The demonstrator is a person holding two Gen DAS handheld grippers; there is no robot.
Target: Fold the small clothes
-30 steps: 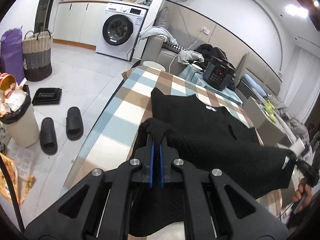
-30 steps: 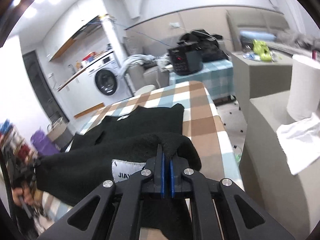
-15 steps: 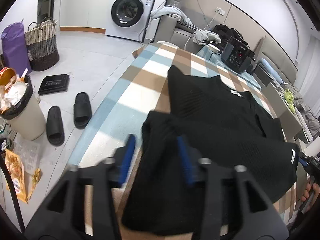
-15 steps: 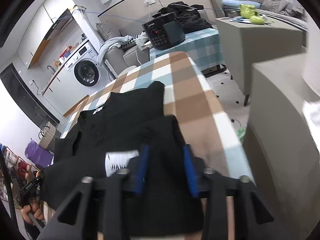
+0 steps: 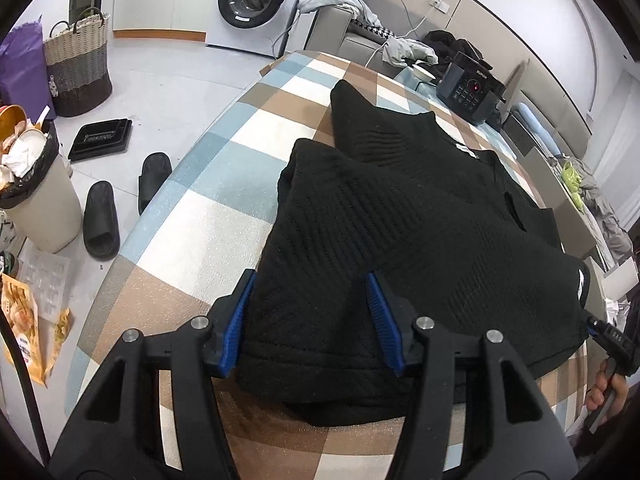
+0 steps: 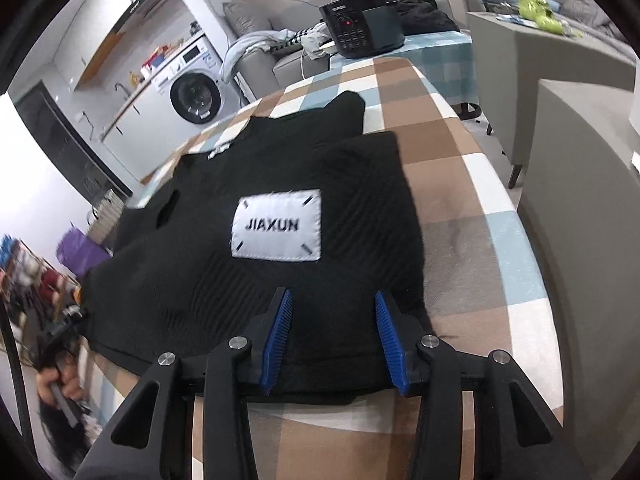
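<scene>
I have just let go with both tools. A second ago each one was pinched tight on a corner of the black knit top [image 5: 400, 216], carrying the hem up and over; now both sets of blue pads stand wide apart and the cloth lies free on the checked surface [image 5: 208, 216]. The lower half is doubled over the upper half, with the white JIAXUN label [image 6: 277, 225] facing up on the folded layer. I read that as the first fold being laid down and released, with the sleeves and shoulders beyond still showing past the fold edge, so more folding looks needed.

My left hand-held gripper [image 5: 310, 316] sits low over the near left part of the folded top, fingers pointing forward along the surface, holding nothing; the fabric fills the gap between its pads [image 5: 236, 320] without being squeezed. My right hand-held gripper [image 6: 334, 336] mirrors it at the near right part, equally spread and empty, tilted down toward the hem. Both hover close to the cloth; I cannot tell whether the finger undersides touch it.
</scene>
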